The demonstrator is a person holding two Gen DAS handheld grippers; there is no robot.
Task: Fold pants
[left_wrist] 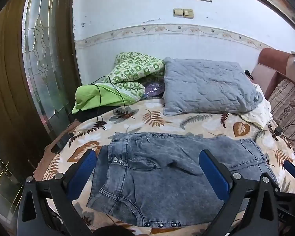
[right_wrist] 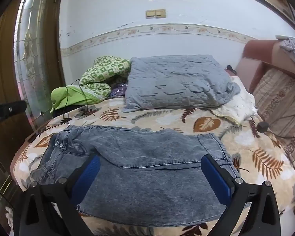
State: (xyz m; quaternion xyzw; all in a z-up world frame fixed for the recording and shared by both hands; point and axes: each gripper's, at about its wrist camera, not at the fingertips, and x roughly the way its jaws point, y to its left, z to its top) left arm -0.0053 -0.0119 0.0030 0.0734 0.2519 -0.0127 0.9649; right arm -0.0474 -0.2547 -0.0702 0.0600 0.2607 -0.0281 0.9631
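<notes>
Grey washed denim pants [left_wrist: 159,169] lie folded into a wide rectangle on the leaf-print bedspread [left_wrist: 167,120]. Their waistband with studs sits at the left [left_wrist: 116,158]. My left gripper [left_wrist: 147,157] hovers over the waist end, open wide, its blue pads on either side with nothing pinched. In the right wrist view the pants [right_wrist: 147,157] stretch across the bed [right_wrist: 206,122], a hemmed edge lying across the middle. Above the nearer part of the pants hangs my right gripper [right_wrist: 150,163], open and holding nothing. The right gripper's tip [left_wrist: 291,167] shows at the right edge of the left wrist view.
A grey quilted pillow [left_wrist: 208,86] and a green checked blanket [left_wrist: 131,74] lie at the head of the bed against the wall. A black cable [left_wrist: 108,90] trails over the blanket. A wooden door [left_wrist: 29,78] stands left, a sofa [right_wrist: 275,98] right, with a black charger [right_wrist: 263,126] beside it.
</notes>
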